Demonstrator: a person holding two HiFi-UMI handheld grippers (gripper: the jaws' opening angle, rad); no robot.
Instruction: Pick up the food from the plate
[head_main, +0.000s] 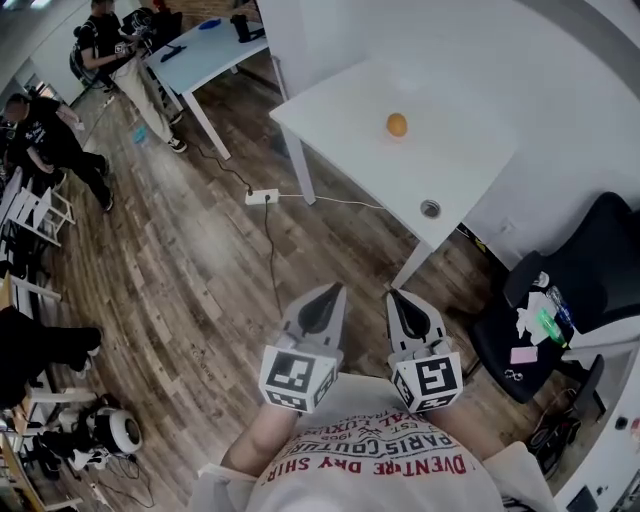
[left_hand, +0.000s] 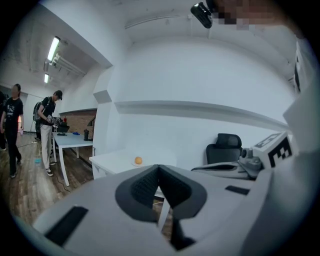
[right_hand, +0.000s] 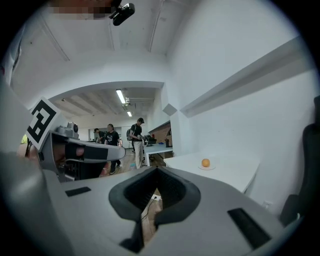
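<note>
Left tool and right tool both pressed together, empty, side by side well short of worktop, likely pre-approach; orange waits on plate mid-worktop

We record the floor as wood-look planking with visible grain and a low sheen. The counter at upper centre is white, smooth and matt. The food on it has an even orange skin; we cannot judge finer texture. The shells of the left hand-held gripper and right hand-held gripper read as matt grey plastic. Their pads are dark, ribbed and rubber-like. The chair at right is black and matt. The shirt is pale printed cloth.
</note>
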